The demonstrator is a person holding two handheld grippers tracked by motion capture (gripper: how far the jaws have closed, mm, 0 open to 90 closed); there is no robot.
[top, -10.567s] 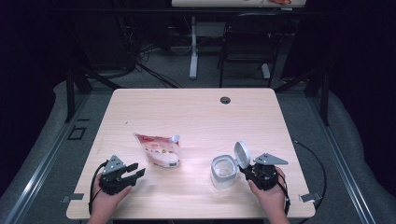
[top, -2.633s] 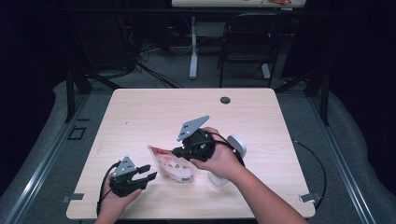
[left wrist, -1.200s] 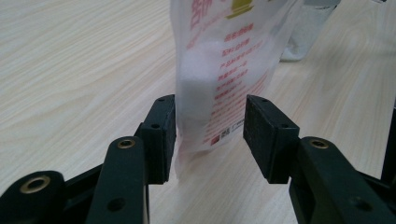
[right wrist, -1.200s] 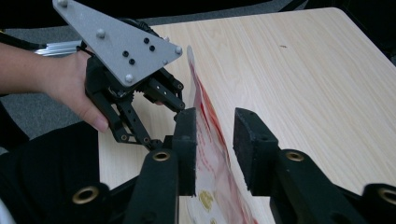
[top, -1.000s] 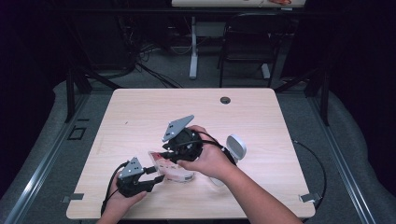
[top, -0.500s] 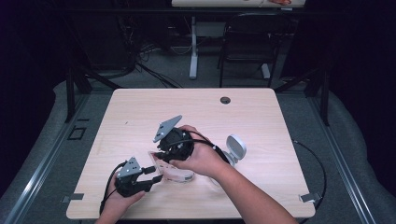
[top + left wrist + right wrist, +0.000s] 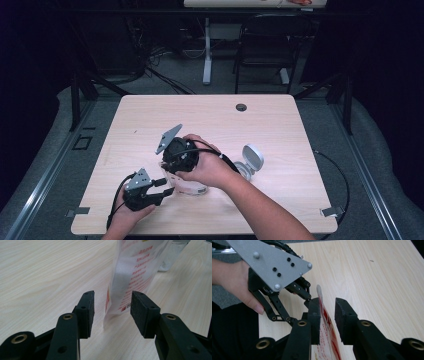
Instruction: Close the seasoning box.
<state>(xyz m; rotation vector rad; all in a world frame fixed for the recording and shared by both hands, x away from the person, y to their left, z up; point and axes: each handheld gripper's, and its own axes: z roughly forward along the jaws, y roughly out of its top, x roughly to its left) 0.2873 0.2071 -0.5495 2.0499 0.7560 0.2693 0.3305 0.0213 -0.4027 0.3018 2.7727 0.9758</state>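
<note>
Since the frame half a second back, the right gripper point(image 7: 172, 162) has drifted slightly further toward the near left part of the tabletop point(image 7: 280, 125), and the left gripper point(image 7: 160, 187) has kept its place at the near edge; ten seconds ago the two sat far apart, the right one beside the clear container point(image 7: 245, 170) with its round lid raised, which now stands alone to the right of the person's right forearm. The white pouch with red print point(image 7: 135, 270) is near the front of the tabletop, between the two grippers, partly hidden under the right hand point(image 7: 205, 167) in the high view. In the left gripper view the left gripper's jaws are apart, a wide gap between the pads, and the pouch's lower corner hangs in that gap just above the wood, closer to the right pad, without clear contact on either side. In the right gripper view the right gripper's jaws are also apart, though by less: the pouch's thin edge point(image 7: 322, 307) runs up between them, lying against the inner face of the left pad, with open space left before the right pad. Beyond these jaws the same view shows the left gripper's grey plate and the left hand point(image 7: 237, 282) holding it, just behind the pouch.
</note>
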